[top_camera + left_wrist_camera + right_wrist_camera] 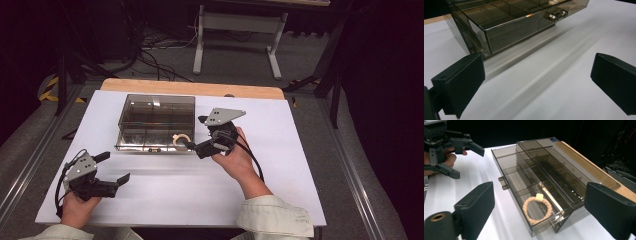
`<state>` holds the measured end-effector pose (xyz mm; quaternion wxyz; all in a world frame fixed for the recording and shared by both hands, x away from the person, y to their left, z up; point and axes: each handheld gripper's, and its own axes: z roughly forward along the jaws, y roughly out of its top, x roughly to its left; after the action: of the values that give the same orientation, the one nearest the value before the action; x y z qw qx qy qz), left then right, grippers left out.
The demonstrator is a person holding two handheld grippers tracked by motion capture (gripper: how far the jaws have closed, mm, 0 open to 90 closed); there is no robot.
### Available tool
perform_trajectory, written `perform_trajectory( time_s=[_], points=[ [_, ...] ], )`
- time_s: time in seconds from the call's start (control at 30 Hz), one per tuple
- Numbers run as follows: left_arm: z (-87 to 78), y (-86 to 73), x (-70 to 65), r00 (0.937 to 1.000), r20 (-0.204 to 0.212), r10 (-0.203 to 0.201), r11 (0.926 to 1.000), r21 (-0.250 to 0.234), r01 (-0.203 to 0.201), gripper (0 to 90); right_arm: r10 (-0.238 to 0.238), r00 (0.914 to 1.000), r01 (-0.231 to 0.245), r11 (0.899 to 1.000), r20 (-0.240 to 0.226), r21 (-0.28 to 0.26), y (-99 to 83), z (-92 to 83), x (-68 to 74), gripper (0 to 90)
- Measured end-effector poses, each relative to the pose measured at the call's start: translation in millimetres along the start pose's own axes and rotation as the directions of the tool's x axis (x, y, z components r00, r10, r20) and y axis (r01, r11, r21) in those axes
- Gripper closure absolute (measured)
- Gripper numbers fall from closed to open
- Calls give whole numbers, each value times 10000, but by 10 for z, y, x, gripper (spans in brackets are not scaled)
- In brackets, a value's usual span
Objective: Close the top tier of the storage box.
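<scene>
Already the beige braided ring (537,207) lies flat in the end compartment of the open drawer (519,192), on the drawer's floor, with its small square piece turned toward the inside of the box. The drawer is pulled out from the smoky clear plastic box (156,122), which stands on the white table (280,165).

The right gripper (189,145) hovers just at that corner of the drawer, and in its own view its jaws stand wide apart with nothing between them; the ring is below them and not touched. So I judge that the placing of the ring is done and the ring is released. What seems to be left is to draw this hand away and to push the drawer shut by its front handle (503,183).

The left gripper (114,167) rests low near the front left of the table, well apart from the box, with its jaws also spread and empty.

Some things are hard to read. From the high view the ring is small and partly covered by the right gripper. The walls of the box are dark and reflecting, so I cannot tell whether the other compartments hold anything. In the left gripper view the box is cut off at the top edge.
</scene>
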<state>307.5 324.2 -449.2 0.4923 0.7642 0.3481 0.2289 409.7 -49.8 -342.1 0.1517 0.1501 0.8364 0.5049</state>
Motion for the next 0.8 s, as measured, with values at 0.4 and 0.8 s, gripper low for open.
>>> perform_trajectory(
  time_s=[0.4, 0.8],
  points=[
    [-3, 7, -6, 10000, 49, 25, 10000, -18, -24, 4, 120, 9999, -117, 9995, 102, -297, -85, -161, -15, 73],
    [-8, 20, -20, 9999, -29, 110, 9999, 33, -109, 7, 656, 9958, -626, 9968, 636, -490, -488, -510, -10, 56]
  ],
)
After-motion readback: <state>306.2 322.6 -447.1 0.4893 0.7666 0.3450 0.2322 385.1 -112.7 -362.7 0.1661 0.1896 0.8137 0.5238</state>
